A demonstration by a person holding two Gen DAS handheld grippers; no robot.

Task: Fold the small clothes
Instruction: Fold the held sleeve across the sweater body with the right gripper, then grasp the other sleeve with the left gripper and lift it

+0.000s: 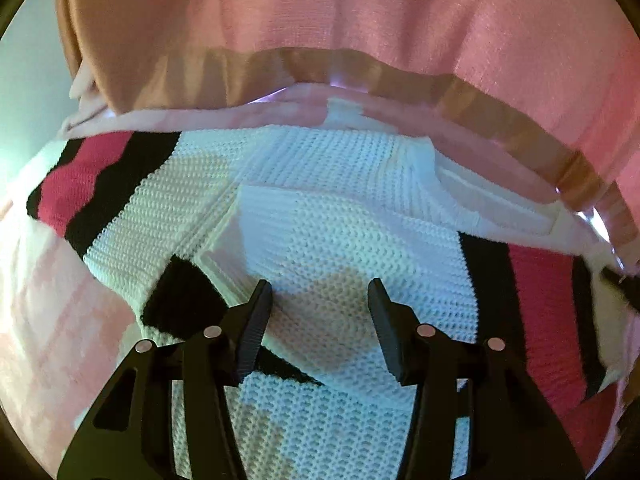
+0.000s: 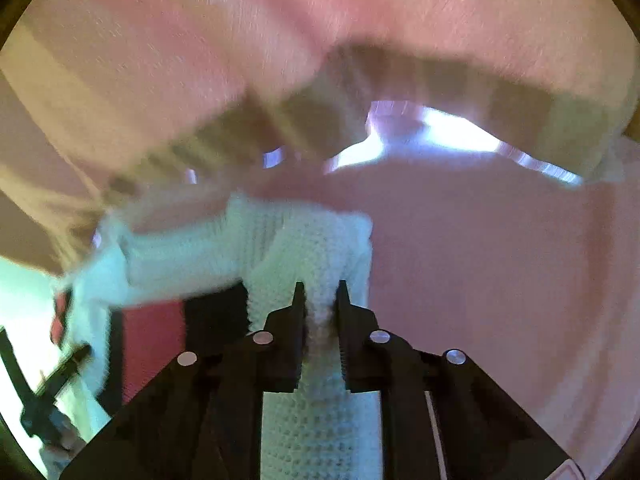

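A small white knit sweater (image 1: 320, 208) with black and red stripes lies partly folded on a pink checked cloth (image 1: 48, 320). My left gripper (image 1: 320, 292) is open, its jaws standing wide apart just above the white knit, with nothing between them. My right gripper (image 2: 320, 292) is shut on a bunched fold of the white knit sweater (image 2: 312, 248) and holds it lifted. The striped part (image 2: 152, 340) hangs at the lower left of the right wrist view. The left gripper shows there as a dark shape (image 2: 52, 384) at the far left.
A person in a pink top with a tan hem (image 1: 360, 32) stands close behind the sweater and fills the upper part of both views (image 2: 320, 40). The pink cloth (image 2: 500, 280) spreads to the right of the right gripper.
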